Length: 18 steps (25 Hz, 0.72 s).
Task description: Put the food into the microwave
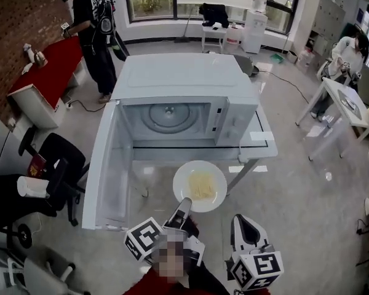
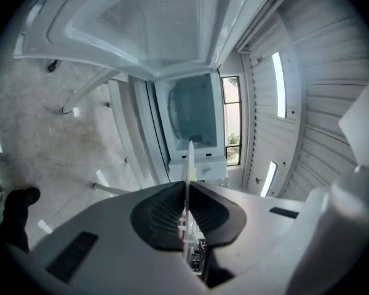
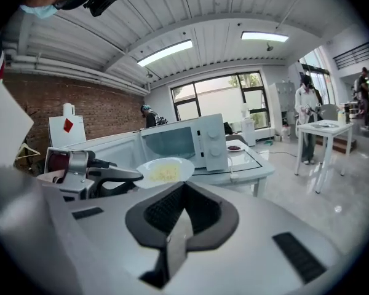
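Just short of the table's [image 1: 262,141] near edge, you held the plate [image 1: 182,178] of pale yellow food [image 1: 202,185] in the air, level, in front of the microwave [image 1: 178,78]. Your left gripper [image 1: 182,212] was pinching the plate by its near rim. In the left gripper view the rim ran edge-on between the pressed pads, and nothing else held the plate up. Your right gripper [image 1: 245,226] hung beside it on the right, jaws pressed together on nothing and apart from the plate.

The microwave stood at the middle of the table with its door [image 1: 107,165] swung fully open to the left and past the table's near edge. The glass turntable [image 1: 169,117] lay bare inside. I judged the step in hand to be the carry: the food was picked up and lined up with the opening, but it had not yet crossed the table's near edge, let alone entered the cavity.

The next move called for a straight push forward over the near edge and through the opening. You needed to hold the plate flat so the food did not slide and keep it clear of the open door on the left. After that, you had to lower it onto the turntable before spreading the jaws. A one-sided rim pinch could let the plate droop.
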### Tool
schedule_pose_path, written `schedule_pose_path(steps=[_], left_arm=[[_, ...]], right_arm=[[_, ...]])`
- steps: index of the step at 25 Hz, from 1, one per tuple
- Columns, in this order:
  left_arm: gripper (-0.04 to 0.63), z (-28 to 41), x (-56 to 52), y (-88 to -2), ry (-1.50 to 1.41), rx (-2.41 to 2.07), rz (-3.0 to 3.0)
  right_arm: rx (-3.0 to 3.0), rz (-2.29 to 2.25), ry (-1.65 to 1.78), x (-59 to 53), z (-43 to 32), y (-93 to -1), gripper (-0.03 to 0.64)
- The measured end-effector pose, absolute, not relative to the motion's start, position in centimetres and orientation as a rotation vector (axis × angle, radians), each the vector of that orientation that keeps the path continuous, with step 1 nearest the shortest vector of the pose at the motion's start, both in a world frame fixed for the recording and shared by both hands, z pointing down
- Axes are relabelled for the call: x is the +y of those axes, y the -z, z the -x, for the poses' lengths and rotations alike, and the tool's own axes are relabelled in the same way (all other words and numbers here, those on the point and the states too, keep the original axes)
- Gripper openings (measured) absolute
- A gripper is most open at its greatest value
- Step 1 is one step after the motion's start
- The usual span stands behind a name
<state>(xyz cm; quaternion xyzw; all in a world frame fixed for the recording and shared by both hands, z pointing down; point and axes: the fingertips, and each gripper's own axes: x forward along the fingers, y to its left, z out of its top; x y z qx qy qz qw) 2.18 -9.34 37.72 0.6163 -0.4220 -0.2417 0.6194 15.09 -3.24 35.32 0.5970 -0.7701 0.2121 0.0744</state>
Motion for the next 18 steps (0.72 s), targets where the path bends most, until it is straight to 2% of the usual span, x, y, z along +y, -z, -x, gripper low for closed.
schedule_pose_path(steps=[8, 18], left_arm=[[0.025, -1.5, -14.8, -38.6, 0.731, -1.098, -1.323], [0.025, 0.7, -20.6, -38.3, 0.902, -1.091, -1.290]], right_arm=[[-2.412, -1.512, -0.637, -9.4, -14.9, -37.7, 0.014], [-2.499, -1.407, -0.522, -16.6, -10.9, -37.4, 0.014]])
